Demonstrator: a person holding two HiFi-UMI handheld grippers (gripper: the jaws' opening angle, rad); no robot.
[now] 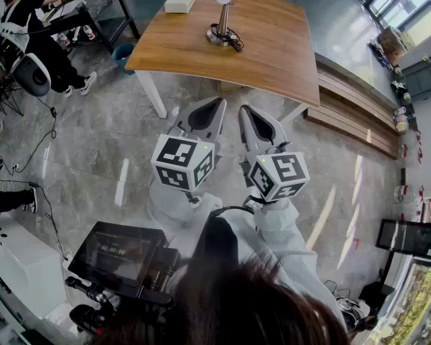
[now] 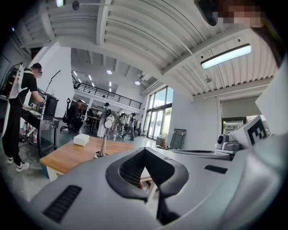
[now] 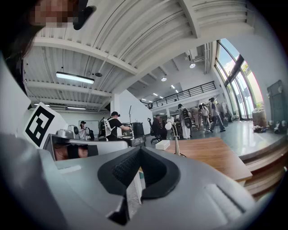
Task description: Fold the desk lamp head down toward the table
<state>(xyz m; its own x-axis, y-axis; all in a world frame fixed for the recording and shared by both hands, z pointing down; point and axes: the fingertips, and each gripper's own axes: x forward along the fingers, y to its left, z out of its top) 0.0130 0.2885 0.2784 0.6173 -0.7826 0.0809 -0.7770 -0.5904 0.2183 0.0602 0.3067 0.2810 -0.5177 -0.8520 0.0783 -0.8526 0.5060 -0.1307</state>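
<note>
In the head view, only the round base and slim stem of the desk lamp [image 1: 222, 30] are seen, on the wood-grain tabletop [image 1: 269, 60], well beyond the left gripper [image 1: 214, 105] and right gripper [image 1: 248, 111]. In the left gripper view, ribbed dark fingers [image 2: 128, 170] are clenched on nothing, and the lamp's raised head is shown. In the right gripper view, the fingers are likewise clenched empty.

A wooden table [image 1: 269, 60] bears a desk lamp [image 1: 221, 30] and a white box [image 1: 178, 5].
</note>
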